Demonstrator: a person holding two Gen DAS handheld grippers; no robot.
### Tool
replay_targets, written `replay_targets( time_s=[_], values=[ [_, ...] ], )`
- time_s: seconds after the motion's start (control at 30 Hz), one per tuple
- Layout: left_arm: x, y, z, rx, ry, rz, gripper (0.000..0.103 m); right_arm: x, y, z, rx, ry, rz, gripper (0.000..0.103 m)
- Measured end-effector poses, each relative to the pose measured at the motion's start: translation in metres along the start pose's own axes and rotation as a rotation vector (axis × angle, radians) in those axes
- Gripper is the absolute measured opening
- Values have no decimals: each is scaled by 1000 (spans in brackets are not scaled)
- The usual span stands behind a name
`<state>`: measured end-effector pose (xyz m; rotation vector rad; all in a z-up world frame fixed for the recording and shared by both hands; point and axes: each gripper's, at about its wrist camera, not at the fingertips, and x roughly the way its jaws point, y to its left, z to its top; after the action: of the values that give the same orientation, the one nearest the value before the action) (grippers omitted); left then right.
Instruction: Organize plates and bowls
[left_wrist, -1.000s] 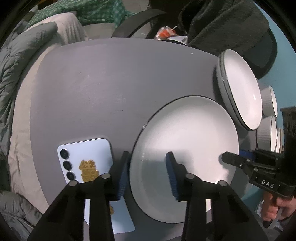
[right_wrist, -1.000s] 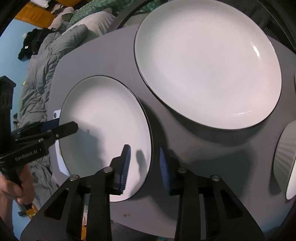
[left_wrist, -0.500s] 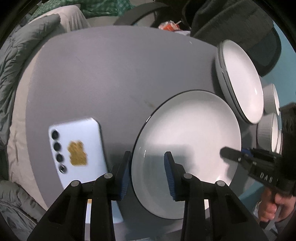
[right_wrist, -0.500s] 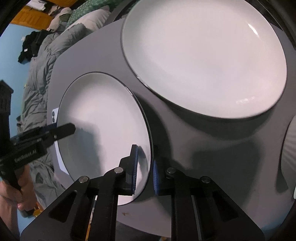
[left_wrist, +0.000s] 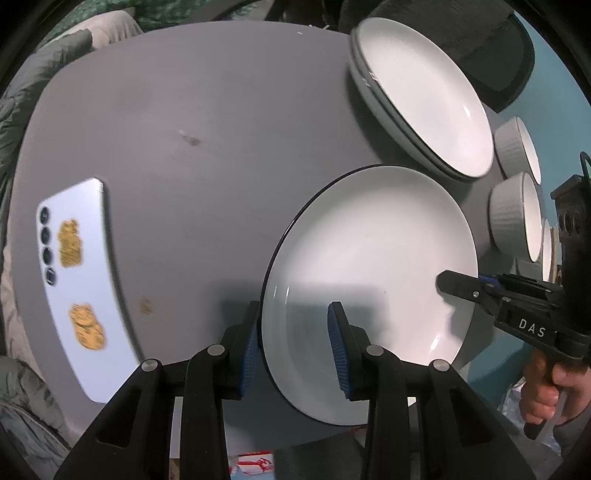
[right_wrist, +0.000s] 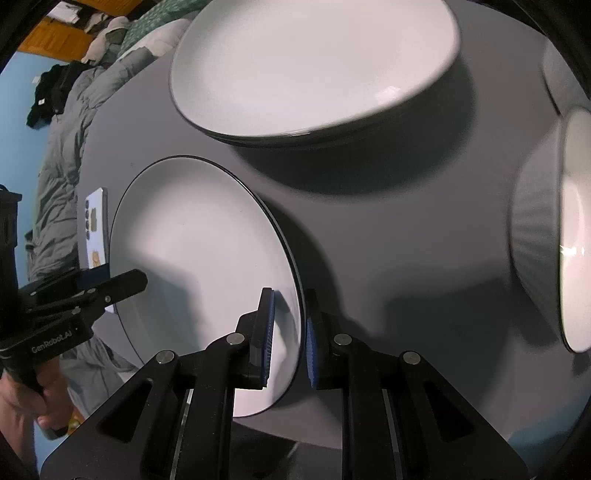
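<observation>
Grip is the weak link here. The right gripper (right_wrist: 287, 334) has just been closing and now pinches the rim of the black-edged white plate (left_wrist: 373, 280) between its blue pads (right_wrist: 267, 332), one pad on the white face and one under the rim. The left gripper (left_wrist: 291, 354) straddles the opposite rim at a middling opening; its outer pad lies against the plate's edge, while the inner one looks to stand clear over the white face, so I judge that side is steadied rather than clamped.

The plate sits near the front edge of the grey surface (left_wrist: 207, 122) and seems to overhang it slightly. If it is lifted on the right pinch alone, the smooth glaze could slide out of the pads, or the plate could pivot and drop off that edge.

Just beyond it, at the far right of the surface, stands a stack of plates (left_wrist: 424, 96); a carry that stays too low would knock rim against rim. Ribbed white bowls (left_wrist: 513, 218) crowd the right edge and could be nudged off. A smartphone (left_wrist: 77, 280) lies face down at the left edge, well apart from the plate.
</observation>
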<state>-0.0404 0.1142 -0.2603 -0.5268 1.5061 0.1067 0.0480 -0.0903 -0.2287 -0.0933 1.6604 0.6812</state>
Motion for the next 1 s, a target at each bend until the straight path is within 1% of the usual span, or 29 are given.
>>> replay_targets(
  time_s=[0.2,0.33,0.47,0.63,0.67,0.73,0.77,0.87,1.0],
  values=[
    [9,-21,-14,4,7,-31,35,-9,-19,-14,3,-14,-10,15],
    [15,-30,-18,25,21,-49,36,-14,-33,-20,30,-28,-13,15],
    [19,-28,-22,25,24,-63,36,-19,-45,-25,53,-38,-13,15],
    [21,-27,-19,12,24,-77,35,-18,-52,-29,51,-42,-13,15],
    [12,-26,-15,10,26,-78,34,-19,-51,-29,47,-46,-15,15],
    [11,-23,-20,5,31,-78,32,-19,-50,-31,48,-51,-19,18],
    [16,-29,-12,3,34,-79,30,-19,-51,-31,44,-51,-16,18],
    [20,-30,-13,5,41,-71,23,-19,-53,-32,40,-50,-28,18],
    [22,-29,-12,-6,44,-64,19,-16,-53,-34,64,-49,-9,19]
  ],
)
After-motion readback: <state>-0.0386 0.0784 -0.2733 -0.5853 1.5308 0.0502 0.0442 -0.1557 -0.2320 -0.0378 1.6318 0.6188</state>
